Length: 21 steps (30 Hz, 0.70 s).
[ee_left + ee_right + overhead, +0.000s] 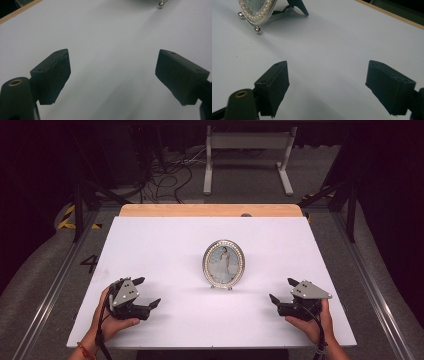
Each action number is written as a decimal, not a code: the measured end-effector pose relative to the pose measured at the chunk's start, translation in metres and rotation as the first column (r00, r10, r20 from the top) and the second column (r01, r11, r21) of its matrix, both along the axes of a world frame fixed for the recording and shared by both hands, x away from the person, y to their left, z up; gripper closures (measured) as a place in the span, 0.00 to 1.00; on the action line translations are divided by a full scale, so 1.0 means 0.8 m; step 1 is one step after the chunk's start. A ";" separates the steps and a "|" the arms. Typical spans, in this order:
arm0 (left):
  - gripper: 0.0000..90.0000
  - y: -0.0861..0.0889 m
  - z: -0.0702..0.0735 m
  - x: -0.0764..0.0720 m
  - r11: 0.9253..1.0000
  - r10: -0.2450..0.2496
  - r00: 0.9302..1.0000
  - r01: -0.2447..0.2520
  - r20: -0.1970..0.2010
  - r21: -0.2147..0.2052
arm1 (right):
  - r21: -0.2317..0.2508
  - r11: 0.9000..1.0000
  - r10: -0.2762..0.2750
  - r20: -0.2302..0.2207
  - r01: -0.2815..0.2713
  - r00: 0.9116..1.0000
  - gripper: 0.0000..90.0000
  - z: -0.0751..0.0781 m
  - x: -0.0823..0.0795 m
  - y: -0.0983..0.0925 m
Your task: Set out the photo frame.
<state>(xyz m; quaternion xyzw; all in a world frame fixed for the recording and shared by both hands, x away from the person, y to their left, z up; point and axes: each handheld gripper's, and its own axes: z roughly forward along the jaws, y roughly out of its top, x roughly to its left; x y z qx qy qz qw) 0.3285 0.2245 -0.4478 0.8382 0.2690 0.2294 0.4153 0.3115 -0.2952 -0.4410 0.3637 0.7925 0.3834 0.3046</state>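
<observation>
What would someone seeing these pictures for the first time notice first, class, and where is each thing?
An oval silver photo frame with a pearl-like rim stands upright near the middle of the white table, propped on a dark back stand. On either side of it, nearer the person, lie the left hand-held gripper and the right hand-held gripper, both with jaws wide open and nothing between them.

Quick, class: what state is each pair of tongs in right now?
Left tongs: open, holding nothing, left of the oval photo frame.
Right tongs: open, holding nothing, right of the frame.
</observation>
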 end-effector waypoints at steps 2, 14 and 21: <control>0.15 0.003 -0.001 -0.002 1.000 0.006 1.000 -0.006 -0.002 -0.003 | -0.005 1.000 -0.001 0.005 0.001 1.000 0.20 0.000 -0.002 -0.003; 0.10 0.020 -0.005 -0.006 0.998 0.058 0.998 -0.058 -0.008 -0.038 | 0.012 1.000 -0.017 -0.003 0.017 1.000 0.18 -0.014 -0.010 -0.010; 0.09 0.019 -0.008 -0.005 0.997 0.059 0.998 -0.060 -0.021 -0.051 | 0.024 0.999 -0.038 0.007 0.038 0.999 0.17 -0.013 -0.013 -0.013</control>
